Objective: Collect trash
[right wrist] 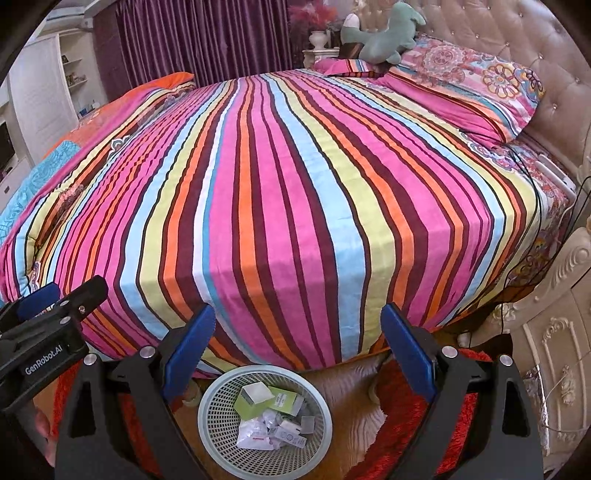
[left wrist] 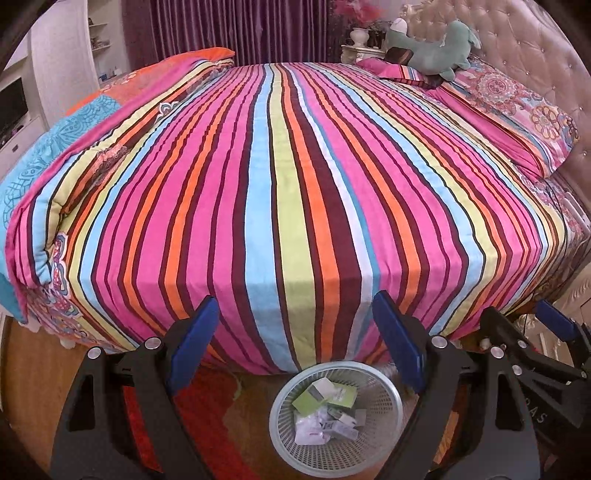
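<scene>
A pale mesh waste basket (left wrist: 284, 443) stands on the floor at the foot of the bed; it also shows in the right wrist view (right wrist: 218, 443). It holds several pieces of trash: green and white cartons (left wrist: 325, 393) and crumpled white wrappers (right wrist: 255, 435). My left gripper (left wrist: 301, 323) is open and empty, above the basket. My right gripper (right wrist: 299, 330) is open and empty, also above the basket. Each gripper shows at the edge of the other's view: the right one (left wrist: 517, 332) and the left one (right wrist: 59, 299).
A bed with a striped quilt (left wrist: 295, 177) fills both views. Patterned pillows (right wrist: 472, 85) and a green plush toy (right wrist: 384, 37) lie by the tufted headboard (right wrist: 517, 33). A red rug (right wrist: 461, 424) covers the floor. An ornate white nightstand (right wrist: 554, 350) stands right.
</scene>
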Motion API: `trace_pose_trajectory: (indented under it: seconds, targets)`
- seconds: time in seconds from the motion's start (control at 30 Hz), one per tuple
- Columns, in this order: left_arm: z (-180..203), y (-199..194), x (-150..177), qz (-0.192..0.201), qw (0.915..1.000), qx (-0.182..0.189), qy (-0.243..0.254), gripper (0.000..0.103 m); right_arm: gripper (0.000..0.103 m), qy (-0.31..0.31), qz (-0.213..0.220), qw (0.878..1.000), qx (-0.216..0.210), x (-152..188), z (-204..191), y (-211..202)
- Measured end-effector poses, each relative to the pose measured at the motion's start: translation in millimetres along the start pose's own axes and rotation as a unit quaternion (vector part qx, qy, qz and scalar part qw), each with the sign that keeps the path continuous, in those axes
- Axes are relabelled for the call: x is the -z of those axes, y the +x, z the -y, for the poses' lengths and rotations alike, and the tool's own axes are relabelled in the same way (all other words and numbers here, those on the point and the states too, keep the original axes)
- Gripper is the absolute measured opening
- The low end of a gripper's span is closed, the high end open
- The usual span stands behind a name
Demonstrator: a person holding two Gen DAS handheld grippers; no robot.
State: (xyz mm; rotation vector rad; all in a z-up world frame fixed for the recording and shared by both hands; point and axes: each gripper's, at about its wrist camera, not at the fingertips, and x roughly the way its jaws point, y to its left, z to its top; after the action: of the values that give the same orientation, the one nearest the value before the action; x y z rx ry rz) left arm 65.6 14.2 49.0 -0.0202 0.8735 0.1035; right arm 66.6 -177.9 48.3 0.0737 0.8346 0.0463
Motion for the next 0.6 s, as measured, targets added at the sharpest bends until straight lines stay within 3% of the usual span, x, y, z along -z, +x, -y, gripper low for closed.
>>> trace_pose_trajectory:
  seconds: [0.6]
  targets:
    - [6.8,-20.0,-9.2,0.04,0.9991,0.003,0.017,0.083,0.087,-0.004,0.011,1.0,-0.005,-2.3,-4.0,-5.0]
